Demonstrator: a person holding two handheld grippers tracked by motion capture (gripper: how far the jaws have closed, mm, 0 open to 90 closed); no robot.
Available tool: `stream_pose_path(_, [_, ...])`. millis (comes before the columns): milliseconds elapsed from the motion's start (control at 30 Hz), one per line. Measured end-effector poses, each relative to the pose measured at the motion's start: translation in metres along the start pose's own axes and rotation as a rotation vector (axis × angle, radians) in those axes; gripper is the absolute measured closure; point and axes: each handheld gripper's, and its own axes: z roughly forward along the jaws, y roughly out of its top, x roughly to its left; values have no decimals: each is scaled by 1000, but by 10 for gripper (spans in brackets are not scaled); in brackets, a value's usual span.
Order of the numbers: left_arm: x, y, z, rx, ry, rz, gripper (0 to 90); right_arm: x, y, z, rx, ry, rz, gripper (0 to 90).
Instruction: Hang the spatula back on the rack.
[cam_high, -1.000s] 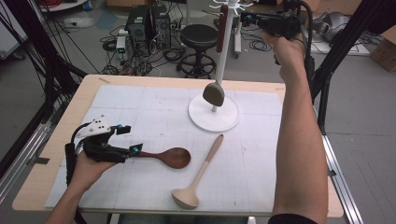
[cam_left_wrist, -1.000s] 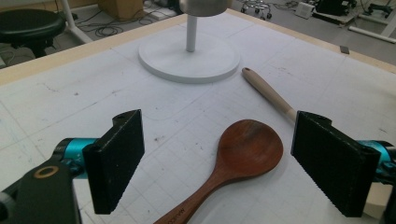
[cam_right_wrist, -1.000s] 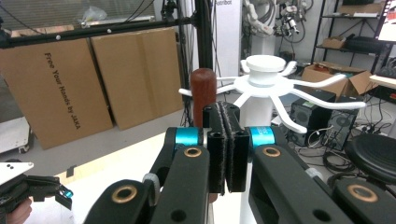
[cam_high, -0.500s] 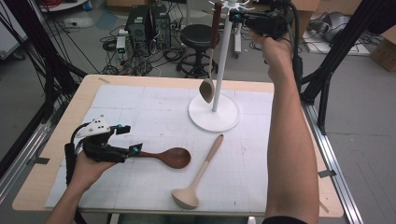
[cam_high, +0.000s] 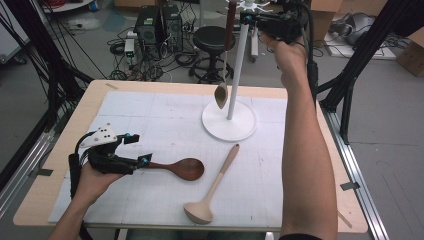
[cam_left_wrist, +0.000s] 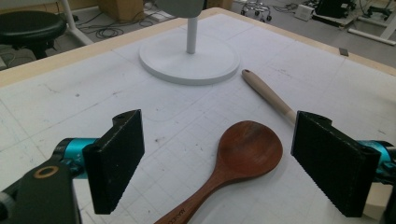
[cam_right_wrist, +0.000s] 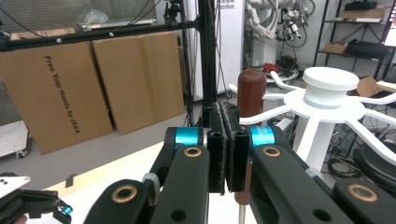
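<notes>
While hanging upright, ladle (cam_high: 226, 55) bowl points down.

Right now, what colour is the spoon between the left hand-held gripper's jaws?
Dark reddish-brown wooden spoon, best seen in the left gripper view.

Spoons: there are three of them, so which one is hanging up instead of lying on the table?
The dark-handled spoon hangs on the white stand. The brown wooden spoon and pale ladle lie flat.
</notes>
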Motion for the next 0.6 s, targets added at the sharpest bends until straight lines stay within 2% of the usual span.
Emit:
stream_pose_path(67, [1,0,-1,0,2,2,179,1,-2,-3,-17,15,7,888])
stream_pose_path(233, [2,0,-1,0,6,1,179,5,-9,-6,3,23,-8,839])
stream_pose_path(300, [2,-1,-1,0,7,-1,179,7,-13,-8,7,29,6,822])
stream_pose_path(600, [4,-1,-1,3,9,-3,179,13,-28,-12,27,46,13,733])
